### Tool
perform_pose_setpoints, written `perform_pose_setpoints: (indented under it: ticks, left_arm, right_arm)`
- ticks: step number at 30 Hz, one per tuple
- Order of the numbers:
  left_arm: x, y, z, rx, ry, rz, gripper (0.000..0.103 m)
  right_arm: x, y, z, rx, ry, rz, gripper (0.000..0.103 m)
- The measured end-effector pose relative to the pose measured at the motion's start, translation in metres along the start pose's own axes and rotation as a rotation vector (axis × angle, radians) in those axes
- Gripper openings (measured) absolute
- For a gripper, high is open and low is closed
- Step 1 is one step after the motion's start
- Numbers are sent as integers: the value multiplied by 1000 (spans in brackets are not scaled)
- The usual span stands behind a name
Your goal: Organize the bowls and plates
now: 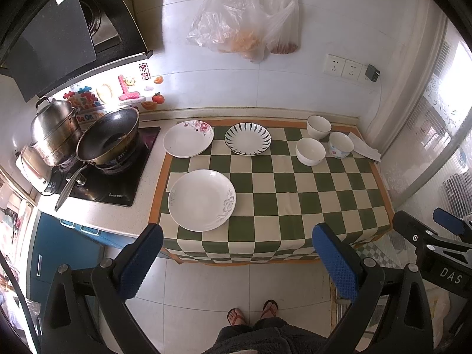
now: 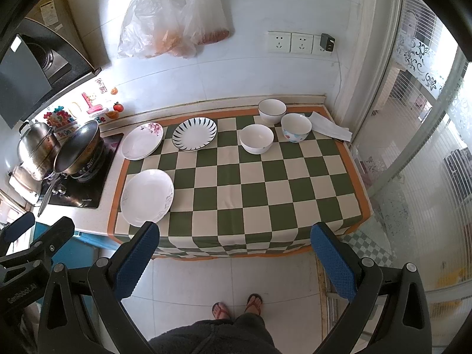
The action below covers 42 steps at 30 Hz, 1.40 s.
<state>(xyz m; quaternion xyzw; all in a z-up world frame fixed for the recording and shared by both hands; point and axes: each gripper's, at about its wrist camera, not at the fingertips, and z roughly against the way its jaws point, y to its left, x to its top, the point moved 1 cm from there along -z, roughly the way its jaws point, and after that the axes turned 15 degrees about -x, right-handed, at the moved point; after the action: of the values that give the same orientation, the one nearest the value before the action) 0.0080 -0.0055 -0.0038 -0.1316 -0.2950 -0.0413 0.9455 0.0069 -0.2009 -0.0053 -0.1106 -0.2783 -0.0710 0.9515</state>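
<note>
Three plates lie on the checkered cloth (image 1: 295, 200): a large white plate (image 1: 202, 200) (image 2: 147, 196) at front left, a pink-flowered plate (image 1: 188, 142) (image 2: 142, 140) at back left, a black-striped plate (image 1: 247, 138) (image 2: 194, 133) behind the middle. Three bowls stand at back right: a plain white bowl (image 1: 310, 151) (image 2: 256, 138), a dark-rimmed bowl (image 1: 318, 126) (image 2: 272, 111), a dotted bowl (image 1: 340, 145) (image 2: 296, 127). My left gripper (image 1: 237, 261) and right gripper (image 2: 236, 261) are both open and empty, held above the floor in front of the counter.
A wok (image 1: 107, 137) and a steel pot (image 1: 56, 132) sit on the stove at left. A folded white cloth (image 2: 330, 129) lies at the back right corner. Plastic bags (image 1: 244, 17) hang on the wall. A glass door (image 2: 427, 147) stands at right. The person's feet (image 2: 236, 306) are below.
</note>
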Motion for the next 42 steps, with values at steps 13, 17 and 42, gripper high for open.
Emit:
perform_pose_setpoints:
  ticks: [13, 17, 42]
  left_arm:
    - [0, 0, 0, 0, -3, 1, 103]
    - [1, 1, -1, 1, -2, 1, 103]
    - [2, 1, 0, 1, -4, 0, 103]
  right_arm:
    - [-1, 1, 1, 2, 4, -2, 103]
    - [-2, 3, 2, -4, 4, 2, 103]
    - [-1, 3, 2, -1, 3, 1, 103]
